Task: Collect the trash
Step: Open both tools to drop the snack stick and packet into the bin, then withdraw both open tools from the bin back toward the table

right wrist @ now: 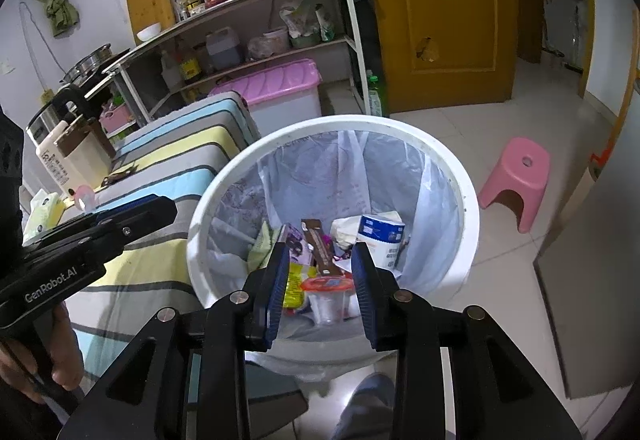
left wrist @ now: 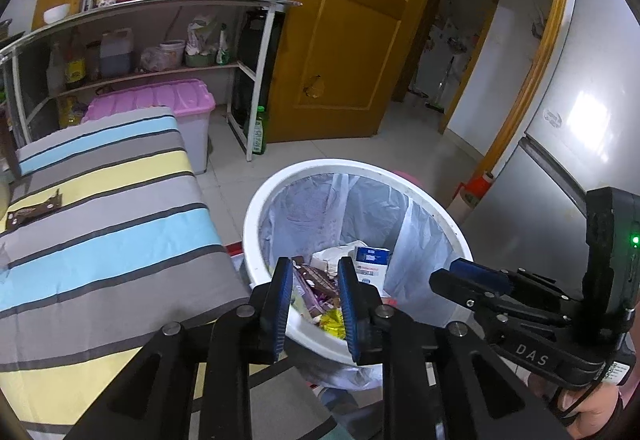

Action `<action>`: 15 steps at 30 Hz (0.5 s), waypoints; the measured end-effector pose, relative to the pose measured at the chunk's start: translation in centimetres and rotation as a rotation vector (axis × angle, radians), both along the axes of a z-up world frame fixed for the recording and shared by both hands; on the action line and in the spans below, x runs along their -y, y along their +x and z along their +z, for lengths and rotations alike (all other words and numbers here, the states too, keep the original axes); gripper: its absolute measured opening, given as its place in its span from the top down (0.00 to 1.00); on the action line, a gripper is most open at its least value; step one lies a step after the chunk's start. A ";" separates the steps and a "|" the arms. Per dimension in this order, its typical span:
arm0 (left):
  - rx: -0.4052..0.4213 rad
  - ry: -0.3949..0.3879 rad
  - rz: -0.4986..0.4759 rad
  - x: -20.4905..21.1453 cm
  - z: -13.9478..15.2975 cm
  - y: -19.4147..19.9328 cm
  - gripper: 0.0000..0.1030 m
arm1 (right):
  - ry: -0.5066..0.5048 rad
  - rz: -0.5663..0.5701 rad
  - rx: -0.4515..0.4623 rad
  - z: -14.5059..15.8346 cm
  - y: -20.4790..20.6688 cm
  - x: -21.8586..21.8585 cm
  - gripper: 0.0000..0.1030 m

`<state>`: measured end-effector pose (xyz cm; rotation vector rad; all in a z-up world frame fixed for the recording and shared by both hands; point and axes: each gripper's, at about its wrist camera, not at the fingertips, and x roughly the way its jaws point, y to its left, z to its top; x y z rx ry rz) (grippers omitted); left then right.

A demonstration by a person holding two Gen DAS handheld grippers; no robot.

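In the left wrist view, the left gripper is hanging over the near rim of a white bin lined with a clear bag, its blue pads standing apart with nothing pinched between them; the trash shows only through the gap, lying at the bottom of the bin: a brown wrapper straight ahead of the tips and a white and blue carton just right of them. To the left of the gripper a striped cloth is covering a table, with another brown wrapper lying on it well apart. The right gripper is reaching in from the right. In the right wrist view, the right gripper is also standing released over the bin, with a red-lidded cup and a brown wrapper below the gap, untouched. A pink stool is standing on the floor to the right.
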<state>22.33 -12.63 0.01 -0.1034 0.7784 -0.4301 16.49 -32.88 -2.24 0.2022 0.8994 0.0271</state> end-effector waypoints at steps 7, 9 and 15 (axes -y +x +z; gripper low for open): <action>0.019 0.006 0.040 -2.2 0.6 -1.8 0.78 | 0.006 0.029 0.034 1.3 -1.0 -1.3 0.68; 0.022 0.007 0.053 -2.9 0.7 -2.3 0.78 | 0.007 0.042 0.044 1.6 -1.2 -1.8 0.68; 0.022 0.009 0.097 -5.1 0.8 -3.8 0.78 | 0.014 0.091 0.065 2.2 -1.7 -3.9 0.68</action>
